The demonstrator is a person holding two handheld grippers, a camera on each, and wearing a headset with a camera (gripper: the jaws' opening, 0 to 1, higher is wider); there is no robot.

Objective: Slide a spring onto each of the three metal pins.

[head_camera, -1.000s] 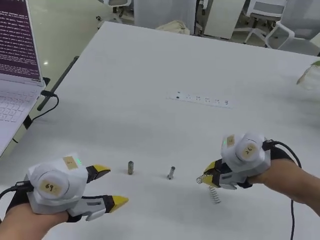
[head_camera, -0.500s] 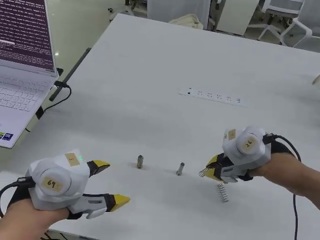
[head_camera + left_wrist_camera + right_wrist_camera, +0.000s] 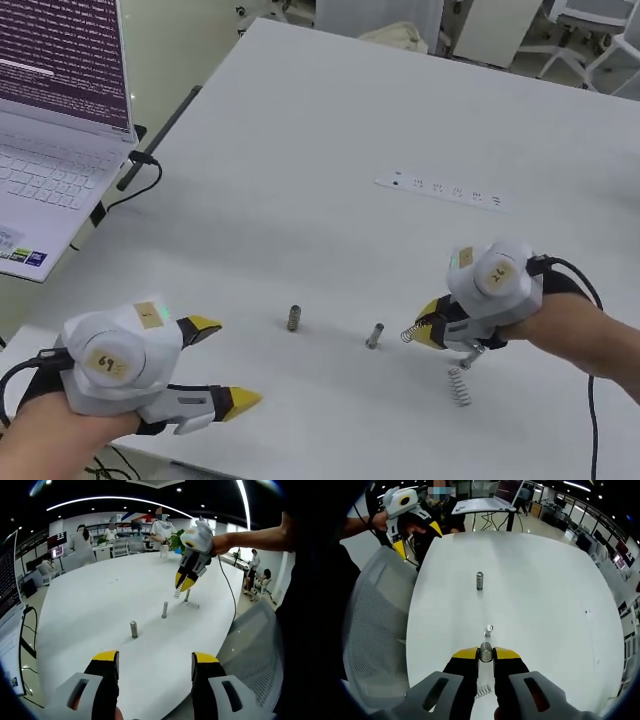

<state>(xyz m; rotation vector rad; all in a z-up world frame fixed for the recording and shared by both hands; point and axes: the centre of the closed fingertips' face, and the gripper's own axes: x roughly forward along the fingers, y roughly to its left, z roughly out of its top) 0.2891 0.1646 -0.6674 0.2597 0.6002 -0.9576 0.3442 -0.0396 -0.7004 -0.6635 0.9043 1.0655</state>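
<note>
A pin with a spring on it (image 3: pixel 294 318) stands on the white table (image 3: pixel 300 150). To its right is a bare metal pin (image 3: pixel 374 336). My right gripper (image 3: pixel 428 328) is shut on a spring (image 3: pixel 410 333) held level, its free end a short way right of the bare pin. In the right gripper view the held spring (image 3: pixel 486 652) points at that bare pin (image 3: pixel 489 629). Another pin (image 3: pixel 470 352) stands under the right gripper, with a loose spring (image 3: pixel 459 385) lying beside it. My left gripper (image 3: pixel 225 362) hovers open at the near left, holding nothing.
An open laptop (image 3: pixel 60 120) sits at the far left with a cable (image 3: pixel 150 165) along the table's left edge. A white power strip (image 3: pixel 445 190) lies mid-table. Office chairs (image 3: pixel 590 30) stand beyond the far edge. The near table edge runs just below the left gripper.
The right gripper has carried its spring leftward, closer to the bare pin. The head camera has shifted, so the whole scene sits further right. The left gripper stays open.
</note>
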